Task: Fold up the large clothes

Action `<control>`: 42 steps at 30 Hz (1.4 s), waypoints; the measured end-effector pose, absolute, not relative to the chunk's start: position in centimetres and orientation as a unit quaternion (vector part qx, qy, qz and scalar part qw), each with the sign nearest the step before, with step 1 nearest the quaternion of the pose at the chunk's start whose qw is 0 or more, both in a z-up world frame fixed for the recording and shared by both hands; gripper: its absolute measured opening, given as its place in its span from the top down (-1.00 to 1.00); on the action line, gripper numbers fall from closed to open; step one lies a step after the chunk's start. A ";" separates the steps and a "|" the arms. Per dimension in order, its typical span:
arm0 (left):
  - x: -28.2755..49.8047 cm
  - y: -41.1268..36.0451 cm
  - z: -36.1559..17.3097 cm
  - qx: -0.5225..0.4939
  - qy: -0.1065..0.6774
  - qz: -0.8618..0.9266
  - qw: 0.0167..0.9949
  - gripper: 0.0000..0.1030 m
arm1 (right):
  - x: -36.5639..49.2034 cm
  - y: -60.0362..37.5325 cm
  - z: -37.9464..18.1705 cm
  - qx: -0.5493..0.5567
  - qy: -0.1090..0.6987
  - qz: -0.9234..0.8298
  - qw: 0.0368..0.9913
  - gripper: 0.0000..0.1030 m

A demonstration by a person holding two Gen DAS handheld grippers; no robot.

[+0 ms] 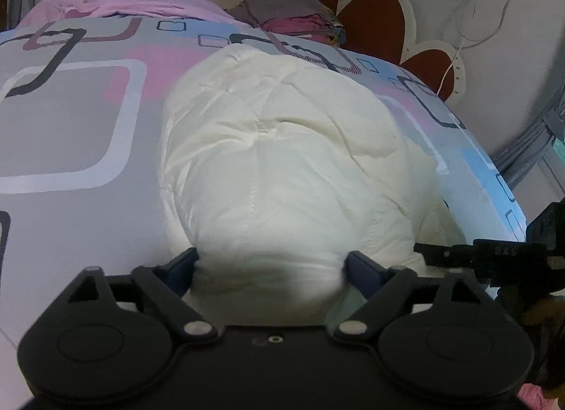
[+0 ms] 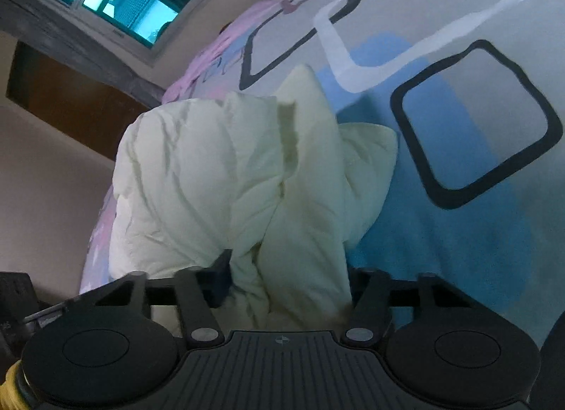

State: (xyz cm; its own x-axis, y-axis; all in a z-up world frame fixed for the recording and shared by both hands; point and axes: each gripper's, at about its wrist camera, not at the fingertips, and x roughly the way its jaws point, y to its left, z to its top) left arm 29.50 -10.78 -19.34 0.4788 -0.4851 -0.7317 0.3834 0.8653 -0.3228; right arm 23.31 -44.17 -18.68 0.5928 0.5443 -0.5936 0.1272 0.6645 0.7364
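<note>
Both grippers have the jacket (image 1: 282,163) bunched between their fingers. On my left gripper (image 1: 270,269) the jaws stand wide with white padding filling the gap; my right gripper (image 2: 287,283) is spread about the same around a twisted fold. It's cream, quilted and puffy, heaped and creased, lying on the patterned bedspread (image 1: 70,134) toward its right side.
</note>
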 end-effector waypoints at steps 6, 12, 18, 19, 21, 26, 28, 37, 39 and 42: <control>29.8 -10.5 -19.4 -0.045 0.449 -0.260 0.854 -0.57 | 24.2 -45.7 -20.6 0.405 0.436 0.165 0.787 -0.30; 29.6 -10.3 -19.2 -0.050 0.442 -0.244 0.862 -0.42 | 24.5 -44.9 -19.9 0.399 0.429 0.177 0.791 0.18; 29.3 -8.4 -17.3 -0.078 0.425 -0.224 0.873 0.07 | 24.5 -43.9 -18.1 0.412 0.408 0.194 0.791 0.38; 29.3 -7.9 -16.8 -0.080 0.421 -0.221 0.876 0.11 | 24.6 -43.6 -17.8 0.418 0.404 0.202 0.788 0.38; 29.3 -6.9 -15.9 -0.084 0.412 -0.213 0.882 0.16 | 25.3 -42.3 -17.2 0.415 0.399 0.216 0.789 0.38; 29.1 -1.9 -13.0 -0.100 0.387 -0.179 0.899 0.19 | 28.2 -37.4 -15.6 0.420 0.388 0.256 0.780 0.38; 28.9 0.8 -11.9 -0.100 0.374 -0.161 0.908 0.19 | 29.9 -34.2 -15.1 0.420 0.387 0.275 0.774 0.38; 31.3 18.0 -9.1 -0.094 0.328 -0.075 0.937 0.19 | 37.3 -14.1 -14.6 0.423 0.389 0.334 0.747 0.38; 32.8 22.2 -9.3 -0.090 0.327 -0.064 0.939 0.19 | 38.8 -9.5 -15.0 0.420 0.390 0.335 0.748 0.38; 35.6 26.5 -10.1 -0.078 0.328 -0.056 0.940 0.19 | 41.0 -4.3 -16.1 0.418 0.395 0.326 0.750 0.38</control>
State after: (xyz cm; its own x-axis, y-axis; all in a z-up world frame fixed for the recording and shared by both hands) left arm 35.65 26.50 -10.08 0.7782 -0.1562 -0.6083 0.0533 0.9815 -0.1838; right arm 40.96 -4.25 -16.14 0.4751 0.8198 -0.3198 -0.1587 0.4373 0.8852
